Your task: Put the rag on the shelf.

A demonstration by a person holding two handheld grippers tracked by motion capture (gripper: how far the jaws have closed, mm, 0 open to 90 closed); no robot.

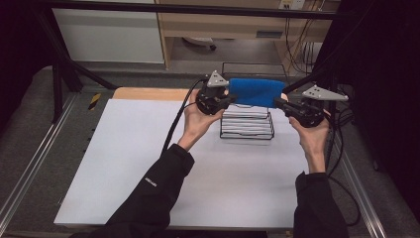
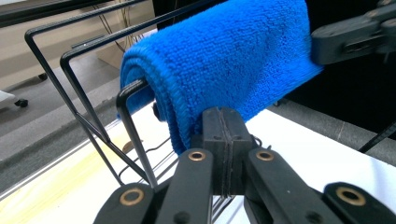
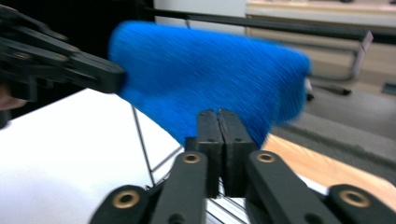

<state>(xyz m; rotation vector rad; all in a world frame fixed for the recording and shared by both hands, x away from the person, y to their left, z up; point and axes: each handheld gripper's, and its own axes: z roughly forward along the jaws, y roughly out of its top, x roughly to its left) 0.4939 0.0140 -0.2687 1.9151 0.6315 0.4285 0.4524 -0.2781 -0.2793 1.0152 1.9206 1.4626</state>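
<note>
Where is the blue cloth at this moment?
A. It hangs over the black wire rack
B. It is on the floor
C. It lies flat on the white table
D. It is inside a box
A: the blue cloth is draped over the top bar of the black wire rack, above the white table.

The high view looks forward and down from above the person's side of the table [image 1: 148, 163], taking in the whole top from a distance. The left gripper view rides on the left hand-held gripper [image 2: 223, 135], very close to a blue towel [image 2: 224, 60] on a wire rack [image 2: 70, 93]. The right gripper view rides on the right hand-held gripper [image 3: 219, 135], facing the towel's opposite end, equally close. All three views share towel and rack.
</note>
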